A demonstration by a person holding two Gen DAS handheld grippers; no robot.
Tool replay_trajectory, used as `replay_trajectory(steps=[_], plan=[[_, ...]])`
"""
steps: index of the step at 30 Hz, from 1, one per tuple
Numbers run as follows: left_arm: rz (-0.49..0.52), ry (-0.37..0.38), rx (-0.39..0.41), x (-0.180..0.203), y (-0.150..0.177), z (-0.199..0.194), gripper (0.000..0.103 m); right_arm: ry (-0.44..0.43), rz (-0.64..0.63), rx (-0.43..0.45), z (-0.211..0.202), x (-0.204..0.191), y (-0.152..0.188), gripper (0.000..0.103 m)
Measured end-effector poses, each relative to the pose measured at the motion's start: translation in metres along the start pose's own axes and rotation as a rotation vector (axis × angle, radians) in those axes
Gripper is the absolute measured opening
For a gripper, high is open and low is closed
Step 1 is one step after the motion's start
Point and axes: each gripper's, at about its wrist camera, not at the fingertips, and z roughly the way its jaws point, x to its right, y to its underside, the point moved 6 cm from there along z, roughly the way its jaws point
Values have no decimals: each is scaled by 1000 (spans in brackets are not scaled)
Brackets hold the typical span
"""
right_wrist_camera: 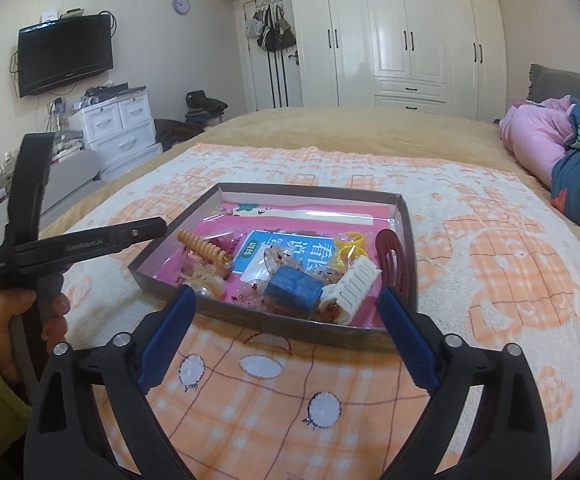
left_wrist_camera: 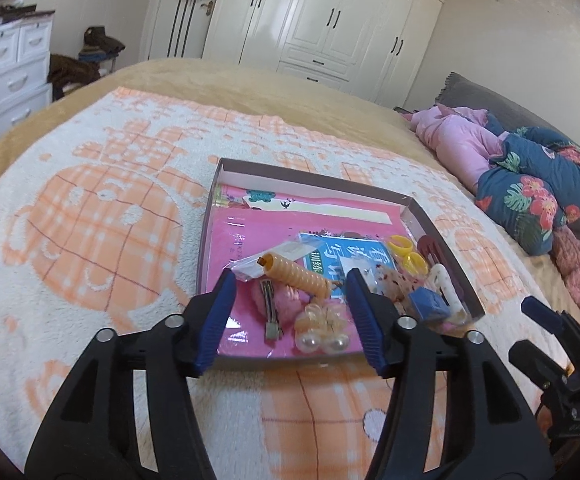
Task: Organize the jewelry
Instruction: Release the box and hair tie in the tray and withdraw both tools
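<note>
Jewelry box (right_wrist_camera: 408,240) just beyond empty, parted right gripper (right_wrist_camera: 285,304).

in front of me is a white wardrobe (right_wrist_camera: 406,36), a black tv (right_wrist_camera: 65,54) on the wall, a white drawer unit (right_wrist_camera: 119,128), and a flowered quilt (left_wrist_camera: 538,196) on the bed.

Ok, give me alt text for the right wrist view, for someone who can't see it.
The right tongs stand open and empty just short of a shallow cardboard tray on an orange-and-white blanket. In the tray lie a blue block, a white claw clip, an orange spiral hair tie and yellow rings. At left, a hand holds the other tool.
</note>
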Motion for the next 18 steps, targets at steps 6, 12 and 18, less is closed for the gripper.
replay_trajectory(steps=[6,12,18], plan=[[41,-7,48,7,8,-27,71,43,-1,47,-18,2,4,95],[75,1,98,16,13,-45,91,82,14,90,-31,10,7,96],[107,5,134,26,21,-58,91,135,-2,175,-47,13,10,96]])
